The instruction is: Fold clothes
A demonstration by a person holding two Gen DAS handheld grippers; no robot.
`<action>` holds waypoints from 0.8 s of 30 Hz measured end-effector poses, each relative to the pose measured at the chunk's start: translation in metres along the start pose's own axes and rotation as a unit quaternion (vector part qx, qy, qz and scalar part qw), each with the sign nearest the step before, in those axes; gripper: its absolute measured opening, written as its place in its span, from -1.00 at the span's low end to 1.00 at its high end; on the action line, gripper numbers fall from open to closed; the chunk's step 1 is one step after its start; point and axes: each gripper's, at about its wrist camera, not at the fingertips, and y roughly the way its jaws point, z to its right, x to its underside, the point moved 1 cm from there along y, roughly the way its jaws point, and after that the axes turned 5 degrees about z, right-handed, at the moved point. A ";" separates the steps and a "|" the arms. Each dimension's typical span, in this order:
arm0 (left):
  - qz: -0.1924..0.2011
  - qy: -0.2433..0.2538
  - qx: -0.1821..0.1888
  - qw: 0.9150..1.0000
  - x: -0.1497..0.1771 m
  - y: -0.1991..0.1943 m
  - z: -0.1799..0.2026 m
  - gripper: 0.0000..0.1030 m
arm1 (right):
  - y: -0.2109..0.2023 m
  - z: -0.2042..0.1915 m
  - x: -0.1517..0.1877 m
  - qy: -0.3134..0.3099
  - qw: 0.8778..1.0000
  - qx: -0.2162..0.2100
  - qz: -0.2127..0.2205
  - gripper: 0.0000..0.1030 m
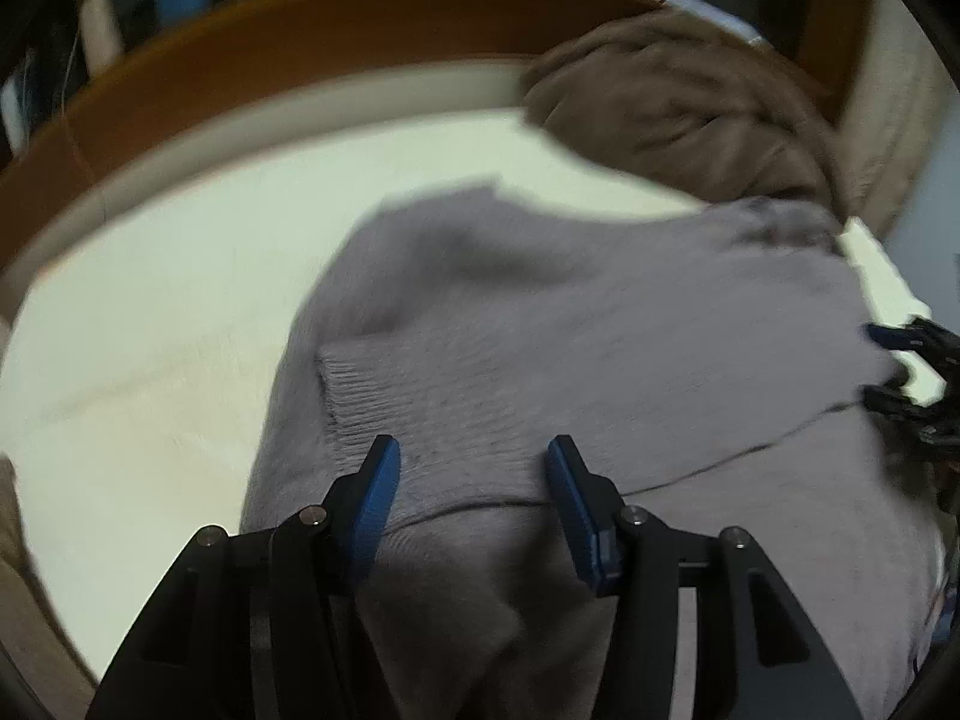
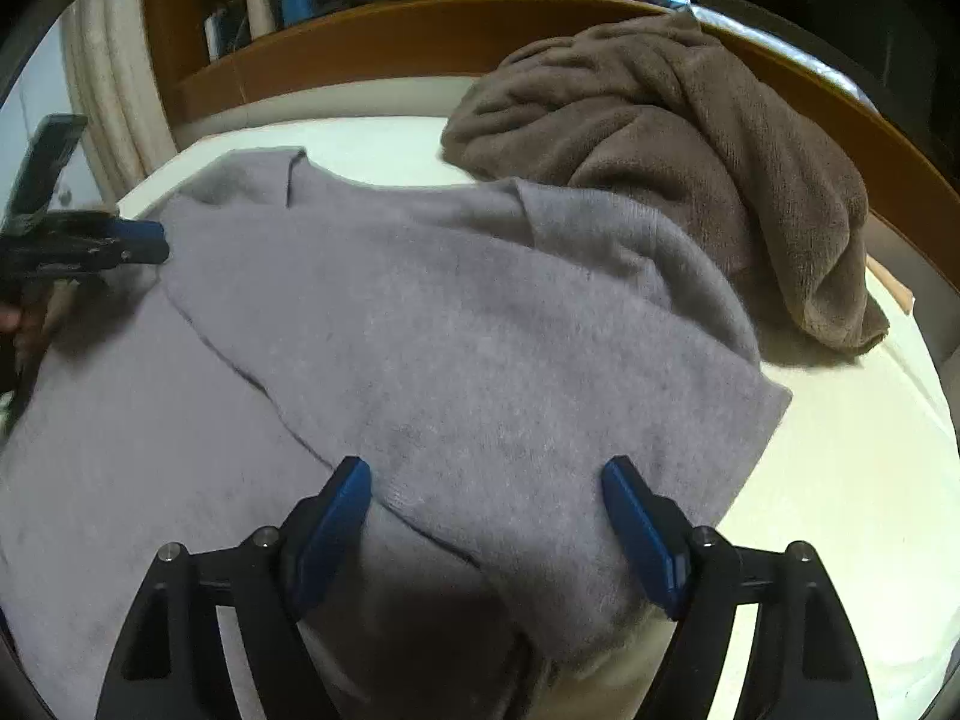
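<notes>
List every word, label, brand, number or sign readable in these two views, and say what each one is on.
None can be read.
Grey sweater: no tag or print shows.
Brown blanket: no label shows.
Bottles on the shelf: any labels are too small and blurred.
Shiny packet at the bed's far edge: blue markings, not readable.

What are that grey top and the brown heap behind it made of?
Grey sweater: looks like soft knitted wool or similar, matte and slightly fuzzy, with ribbed edging. Brown blanket: seems plush fleece or terry, with a thick, piled surface.
</notes>
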 end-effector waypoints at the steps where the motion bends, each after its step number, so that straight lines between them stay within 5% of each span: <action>1: 0.003 -0.001 0.003 1.000 0.000 0.000 -0.001 0.08 | -0.001 0.002 0.003 -0.001 1.000 0.000 0.001 0.58; 9: 0.014 -0.014 0.007 1.000 0.001 -0.025 -0.007 0.09 | -0.016 0.000 -0.002 0.014 1.000 0.015 0.011 0.58; 14: 0.037 -0.020 0.014 0.999 0.005 -0.050 -0.010 0.20 | -0.051 -0.033 -0.006 0.001 0.998 -0.026 0.052 0.58; 19: 0.014 -0.019 0.022 0.999 0.022 -0.044 -0.007 0.25 | -0.032 -0.060 0.022 -0.033 0.998 -0.046 -0.015 0.65; 21: -0.012 -0.026 0.026 0.999 0.036 -0.034 -0.010 0.25 | -0.035 -0.061 0.029 -0.033 0.999 -0.043 0.000 0.72; 24: 0.000 -0.033 0.028 0.999 0.044 -0.049 -0.013 0.25 | -0.037 -0.060 0.031 -0.030 0.999 -0.034 -0.004 0.77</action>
